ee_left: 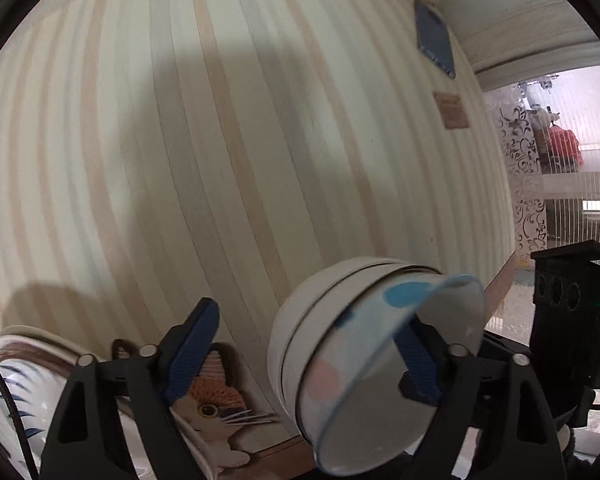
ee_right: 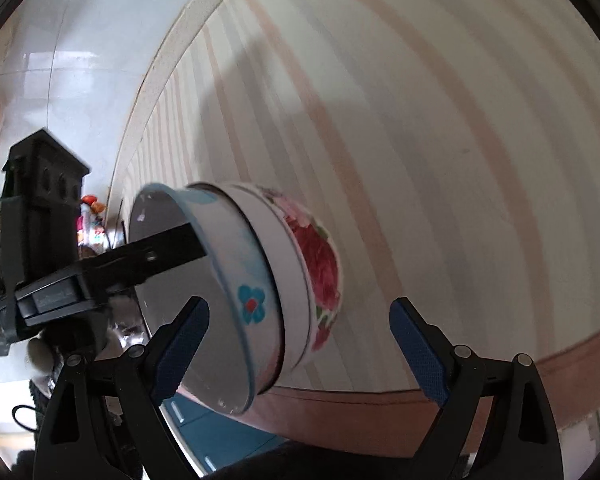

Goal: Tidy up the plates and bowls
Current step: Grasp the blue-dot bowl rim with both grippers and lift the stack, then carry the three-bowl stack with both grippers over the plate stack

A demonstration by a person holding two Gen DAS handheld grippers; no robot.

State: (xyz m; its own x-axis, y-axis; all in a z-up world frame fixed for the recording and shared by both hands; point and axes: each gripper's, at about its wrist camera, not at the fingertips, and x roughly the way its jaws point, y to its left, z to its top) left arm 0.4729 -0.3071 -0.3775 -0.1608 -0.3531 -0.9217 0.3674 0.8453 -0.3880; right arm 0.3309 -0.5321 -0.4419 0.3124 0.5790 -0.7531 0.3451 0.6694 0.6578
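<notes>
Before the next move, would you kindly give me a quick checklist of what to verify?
1. Left gripper gripping the bowl stack: not ok; jaws wide, only one finger inside the top rim.
2. Right gripper free: ok; open and empty.
3. Bowls nested together: ok; three show.
4. Stack resting on the striped tablecloth: cannot tell.

My tong frames matt black plastic, pads (ee_right: 180, 344) blue w/ knurled rubbery texture. Bowl stack (ee_right: 276, 280) glossy glazed ceramic, smooth. Tabletop (ee_left: 220, 140) striped matt cloth, wood-look edge. Cat plate (ee_left: 216, 404) glossy.
</notes>
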